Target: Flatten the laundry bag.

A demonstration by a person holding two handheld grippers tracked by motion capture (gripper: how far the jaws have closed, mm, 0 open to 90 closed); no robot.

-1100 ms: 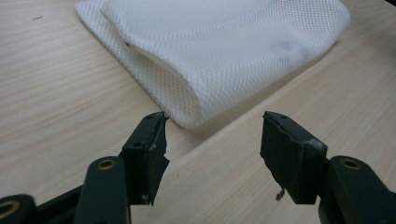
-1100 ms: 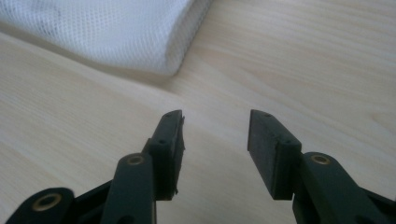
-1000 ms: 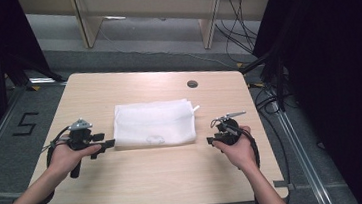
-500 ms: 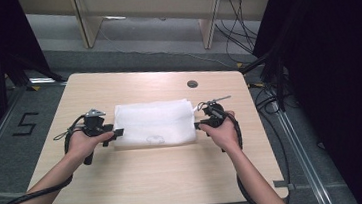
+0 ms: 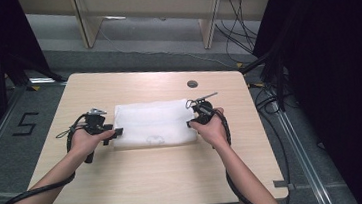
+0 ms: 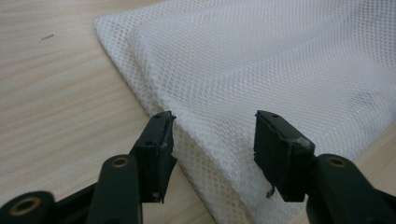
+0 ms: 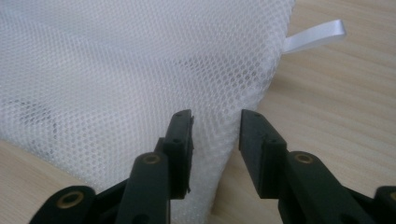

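Note:
A folded white mesh bag lies flat in the middle of the wooden table. My left gripper sits at the bag's left edge near its front corner. In the left gripper view the mesh bag has its edge between the wide-open jaws of the left gripper, unpinched. My right gripper is at the bag's right edge. In the right gripper view the right gripper stands open astride the edge of the mesh bag, and a white ribbon loop sticks out of the bag's seam.
A small dark round grommet sits in the tabletop behind the bag. Black cables trail along the right of the table and over the floor. A wooden desk frame stands beyond the table's far edge.
Both grippers have moved inward from the table's sides to the bag's left and right edges. Their open jaws now straddle the mesh. The bag has not shifted.

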